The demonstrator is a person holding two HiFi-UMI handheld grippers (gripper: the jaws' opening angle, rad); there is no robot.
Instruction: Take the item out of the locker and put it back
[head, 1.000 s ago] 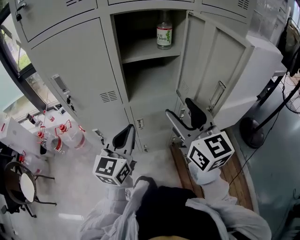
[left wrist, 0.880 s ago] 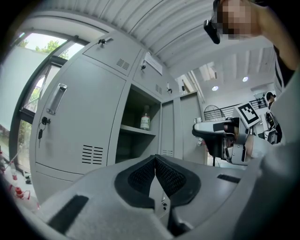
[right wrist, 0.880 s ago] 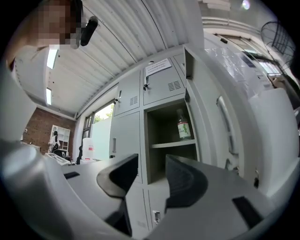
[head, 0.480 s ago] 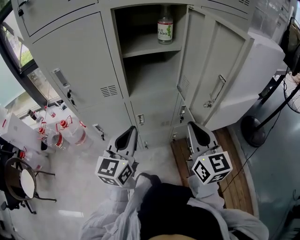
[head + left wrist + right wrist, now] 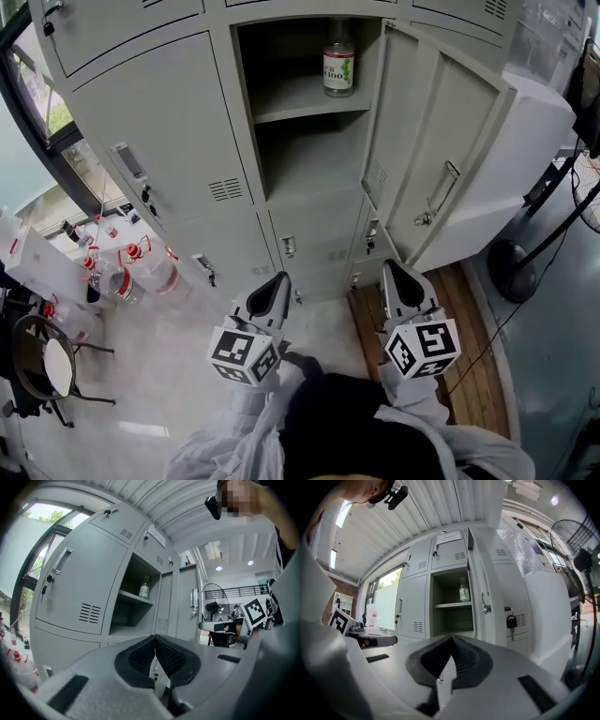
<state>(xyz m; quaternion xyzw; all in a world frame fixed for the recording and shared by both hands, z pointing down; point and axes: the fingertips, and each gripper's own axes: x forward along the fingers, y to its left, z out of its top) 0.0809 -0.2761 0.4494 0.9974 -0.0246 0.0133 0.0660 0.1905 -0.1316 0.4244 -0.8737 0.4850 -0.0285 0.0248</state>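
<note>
You hold your left gripper (image 5: 277, 282) and right gripper (image 5: 396, 275) level, low before the open locker (image 5: 169, 122), both jaws closed and empty. The bottle (image 5: 338, 67), labelled "100", stands upright on its upper shelf (image 5: 291, 98).

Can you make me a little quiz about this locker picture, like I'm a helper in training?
1. True or false: the bottle stands on the upper shelf of the locker.
2. Pick one. What do the fingers of the right gripper hold? A: the bottle. B: a key. C: nothing.
3. Fill in the missing word: the locker door is swung ____.

Key
1. True.
2. C. The fingers are shut together with nothing between them.
3. Open.
</note>
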